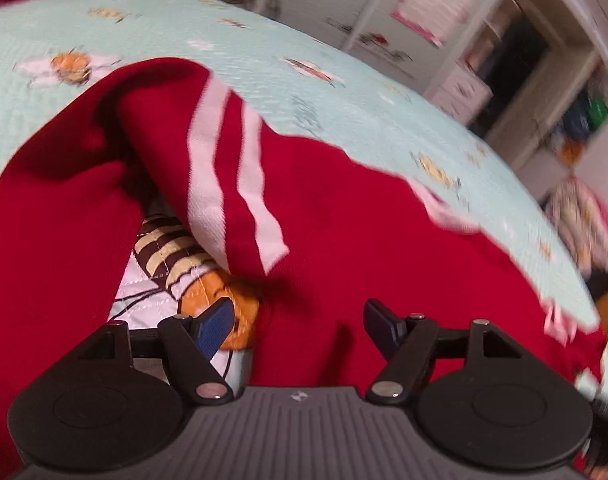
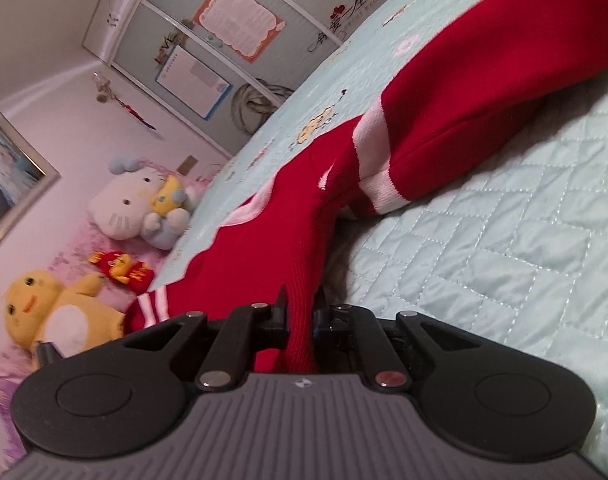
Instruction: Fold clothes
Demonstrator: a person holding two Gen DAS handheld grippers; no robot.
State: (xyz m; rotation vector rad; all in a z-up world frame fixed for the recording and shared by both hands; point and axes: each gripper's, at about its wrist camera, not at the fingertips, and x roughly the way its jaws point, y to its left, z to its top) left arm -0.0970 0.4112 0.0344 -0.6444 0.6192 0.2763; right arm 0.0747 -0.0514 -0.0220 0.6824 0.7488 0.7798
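bedroom with a quilted bed

pale green bedspread (image 2: pixel 504 220), plush toys (image 2: pixel 139 204) by a pinkish wall (image 2: pixel 55 120), white wardrobe (image 2: pixel 207 40) with posters.

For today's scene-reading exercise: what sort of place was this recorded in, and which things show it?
Most likely a bedroom, perhaps a child's. A quilted bee-print bedspread covers a bed, plush toys sit by the wall, and a wardrobe with stickers stands behind.
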